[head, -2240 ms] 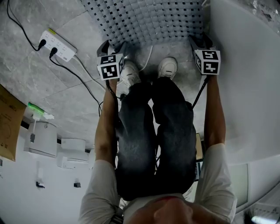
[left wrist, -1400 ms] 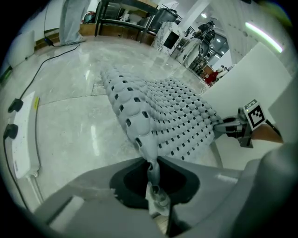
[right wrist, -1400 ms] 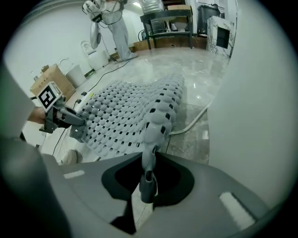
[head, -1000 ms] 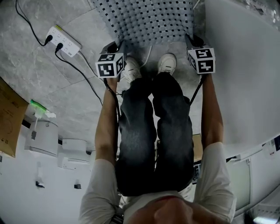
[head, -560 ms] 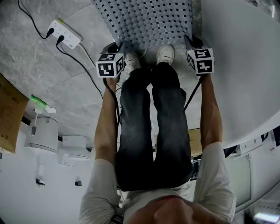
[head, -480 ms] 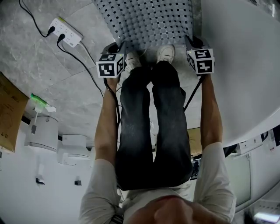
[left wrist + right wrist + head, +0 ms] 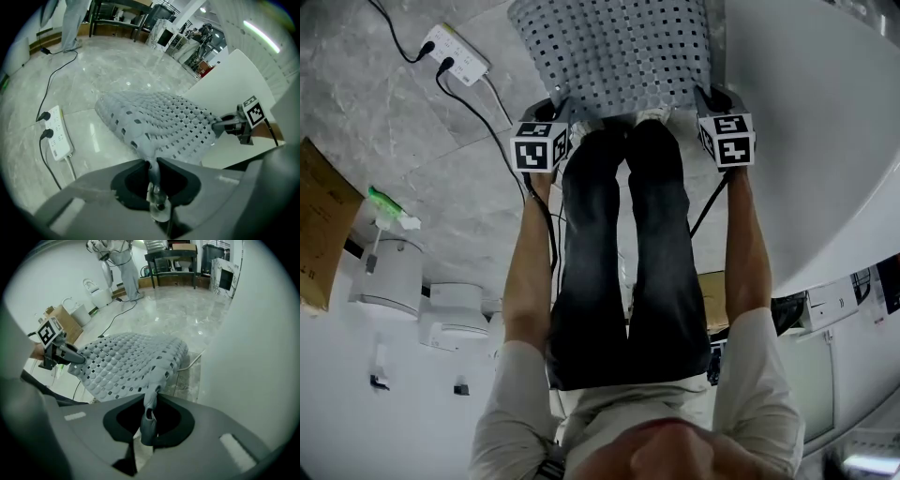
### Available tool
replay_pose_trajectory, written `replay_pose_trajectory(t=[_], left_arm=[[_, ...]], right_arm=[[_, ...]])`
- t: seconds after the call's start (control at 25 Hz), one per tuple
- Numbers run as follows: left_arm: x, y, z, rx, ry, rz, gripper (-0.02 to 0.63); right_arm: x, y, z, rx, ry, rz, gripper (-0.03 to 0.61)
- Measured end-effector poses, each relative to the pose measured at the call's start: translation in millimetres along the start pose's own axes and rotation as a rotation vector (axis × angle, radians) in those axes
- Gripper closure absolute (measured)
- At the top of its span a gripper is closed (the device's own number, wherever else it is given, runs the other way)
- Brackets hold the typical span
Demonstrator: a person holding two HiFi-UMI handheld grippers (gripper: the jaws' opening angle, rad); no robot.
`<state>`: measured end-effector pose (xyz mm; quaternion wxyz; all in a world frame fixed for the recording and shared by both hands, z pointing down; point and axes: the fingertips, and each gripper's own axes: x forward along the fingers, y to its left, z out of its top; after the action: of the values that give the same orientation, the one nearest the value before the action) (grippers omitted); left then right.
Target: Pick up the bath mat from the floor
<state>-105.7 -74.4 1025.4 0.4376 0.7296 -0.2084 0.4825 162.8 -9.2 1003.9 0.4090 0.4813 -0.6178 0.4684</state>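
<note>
The bath mat (image 7: 614,52) is grey rubber with rows of square holes. It hangs stretched between my two grippers, its near edge over the person's shoes. My left gripper (image 7: 558,105) is shut on the mat's near left corner; in the left gripper view a pinched fold of the mat (image 7: 164,122) runs into the left gripper (image 7: 153,164). My right gripper (image 7: 710,94) is shut on the near right corner, and in its own view the mat (image 7: 126,364) is clamped in the right gripper (image 7: 151,401). Each gripper shows in the other's view, gripping the opposite corner.
A white power strip (image 7: 457,54) with black cables lies on the marble floor at upper left. A cardboard box (image 7: 323,225) and white fixtures (image 7: 389,281) stand at the left. A large white curved surface (image 7: 825,141) fills the right. The person's legs (image 7: 623,234) stand between my arms.
Both grippers have risen with the mat. Its near edge has come off the floor and now covers the shoes, which showed earlier.
</note>
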Motion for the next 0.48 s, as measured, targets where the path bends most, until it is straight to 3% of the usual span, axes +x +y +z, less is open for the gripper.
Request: replay_pose_trajectory(t=[0.48], left_arm=[[-63,-28,15,0.023,-0.033,-0.006,0.574]], right_arm=[[-70,12,18,0.003,-0.035,-0.020,0.537]])
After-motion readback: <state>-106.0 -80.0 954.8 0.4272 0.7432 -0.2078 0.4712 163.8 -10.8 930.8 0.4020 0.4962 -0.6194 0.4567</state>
